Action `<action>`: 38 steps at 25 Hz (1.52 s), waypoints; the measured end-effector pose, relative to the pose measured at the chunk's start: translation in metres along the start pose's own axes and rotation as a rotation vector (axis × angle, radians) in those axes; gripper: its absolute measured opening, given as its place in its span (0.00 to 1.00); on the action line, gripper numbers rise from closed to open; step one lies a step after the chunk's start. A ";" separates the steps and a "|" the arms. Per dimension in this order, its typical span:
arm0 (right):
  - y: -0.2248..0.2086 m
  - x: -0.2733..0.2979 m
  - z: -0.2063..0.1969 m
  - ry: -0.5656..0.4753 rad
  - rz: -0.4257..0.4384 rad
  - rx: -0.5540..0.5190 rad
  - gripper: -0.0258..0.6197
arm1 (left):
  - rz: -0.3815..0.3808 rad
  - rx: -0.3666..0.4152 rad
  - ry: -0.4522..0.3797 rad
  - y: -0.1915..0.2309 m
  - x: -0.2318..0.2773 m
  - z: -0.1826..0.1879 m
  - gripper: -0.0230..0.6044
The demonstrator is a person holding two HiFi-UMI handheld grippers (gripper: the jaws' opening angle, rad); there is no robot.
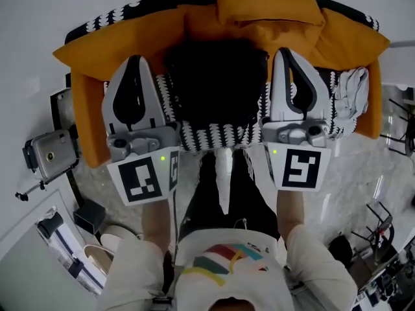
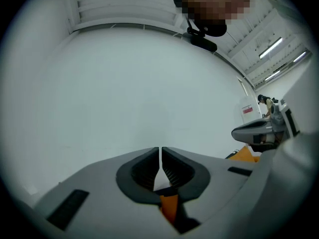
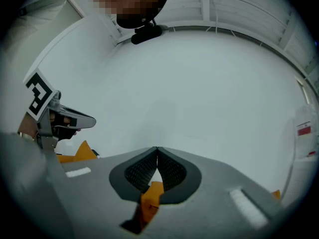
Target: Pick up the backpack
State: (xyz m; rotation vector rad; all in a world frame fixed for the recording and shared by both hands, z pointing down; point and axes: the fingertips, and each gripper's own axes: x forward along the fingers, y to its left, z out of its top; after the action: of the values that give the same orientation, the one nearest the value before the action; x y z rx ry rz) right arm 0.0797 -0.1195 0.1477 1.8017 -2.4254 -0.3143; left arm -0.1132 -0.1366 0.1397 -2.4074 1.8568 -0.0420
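A black backpack (image 1: 217,80) sits upright in the middle of an orange sofa (image 1: 91,118), on a black-and-white patterned throw (image 1: 214,136). My left gripper (image 1: 134,58) hangs level just left of the backpack, jaws shut with nothing in them. At the backpack's right side my right gripper (image 1: 283,50) is also shut and empty. Neither one visibly touches the bag. The left gripper view shows its closed jaws (image 2: 160,151) against a white wall, with the right gripper (image 2: 259,131) off to the side. In the right gripper view, the shut jaws (image 3: 157,149) face the same wall.
An orange cushion (image 1: 266,2) lies on the sofa back behind the backpack. A white cloth (image 1: 350,92) is bunched at the sofa's right end. A camera on a stand (image 1: 48,151) is at the left, and cluttered racks (image 1: 382,219) at the right.
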 end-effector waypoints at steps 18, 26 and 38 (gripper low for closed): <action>0.071 -0.038 -0.222 0.244 0.028 0.083 0.05 | -0.001 -0.046 0.206 -0.016 -0.026 -0.232 0.08; 0.083 -0.053 -0.257 0.312 0.033 0.109 0.05 | -0.047 -0.097 0.331 -0.036 -0.042 -0.286 0.08; 0.075 -0.057 -0.284 0.368 -0.011 0.166 0.05 | -0.057 -0.089 0.422 -0.041 -0.052 -0.314 0.08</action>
State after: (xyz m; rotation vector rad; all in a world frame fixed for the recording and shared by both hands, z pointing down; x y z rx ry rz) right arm 0.0851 -0.0736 0.4433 1.7486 -2.2358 0.2086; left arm -0.1135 -0.0963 0.4577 -2.6745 1.9825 -0.5209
